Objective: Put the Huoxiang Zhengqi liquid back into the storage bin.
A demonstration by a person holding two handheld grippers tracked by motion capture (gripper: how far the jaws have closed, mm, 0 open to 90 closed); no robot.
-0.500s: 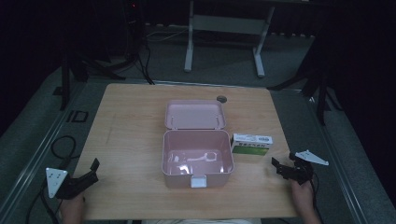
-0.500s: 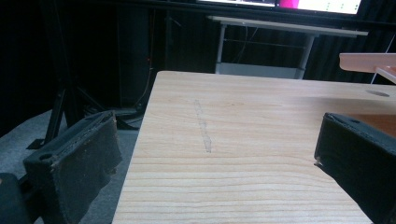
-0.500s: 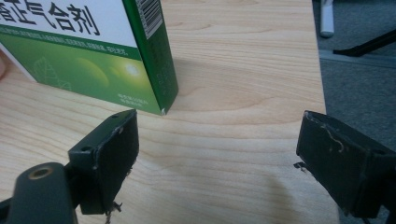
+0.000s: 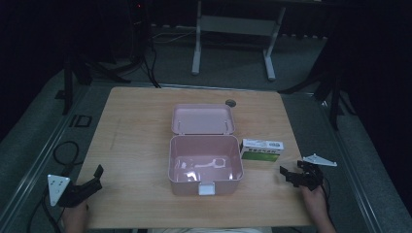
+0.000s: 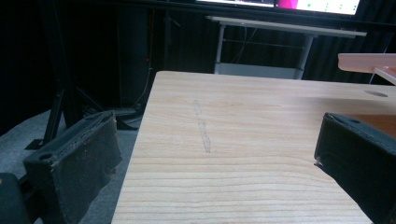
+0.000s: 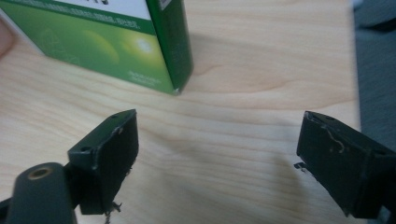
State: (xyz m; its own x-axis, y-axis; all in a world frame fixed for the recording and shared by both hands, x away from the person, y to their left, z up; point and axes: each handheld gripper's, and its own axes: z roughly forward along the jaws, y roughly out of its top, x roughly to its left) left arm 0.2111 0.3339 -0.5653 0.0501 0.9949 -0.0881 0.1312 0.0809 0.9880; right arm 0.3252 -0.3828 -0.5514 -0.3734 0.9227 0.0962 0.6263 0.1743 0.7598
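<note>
Dark room surrounds a pale wooden table (image 4: 136,141) standing on grey carpet, with black stands and a white metal frame (image 4: 233,43) behind it.

Two grippers rest at the near corners, one in each of the person's hands. The right gripper (image 4: 294,175) sits at the near right edge, jaws spread wide with nothing but bare wood between them. In the right gripper view, the gap between its jaws (image 6: 215,158) faces the table surface, and one green and white box (image 6: 116,42) lies just ahead of it to the left, not touched. From above, that box (image 4: 262,149) lies flat just beside the right wall of one pink container (image 4: 205,165), near the right gripper but apart from it.

The left gripper (image 4: 92,182) sits at the near left corner, well apart from everything, jaws also wide open and holding nothing; the left gripper view looks across bare wood along the table's left edge.

One pink container stands open in the middle, its lid (image 4: 203,119) folded back flat behind it. One round hole (image 4: 230,103) sits near the far edge.

Wide bare wood lies left of the container; the right side is narrower, with the box near the table's right edge.
</note>
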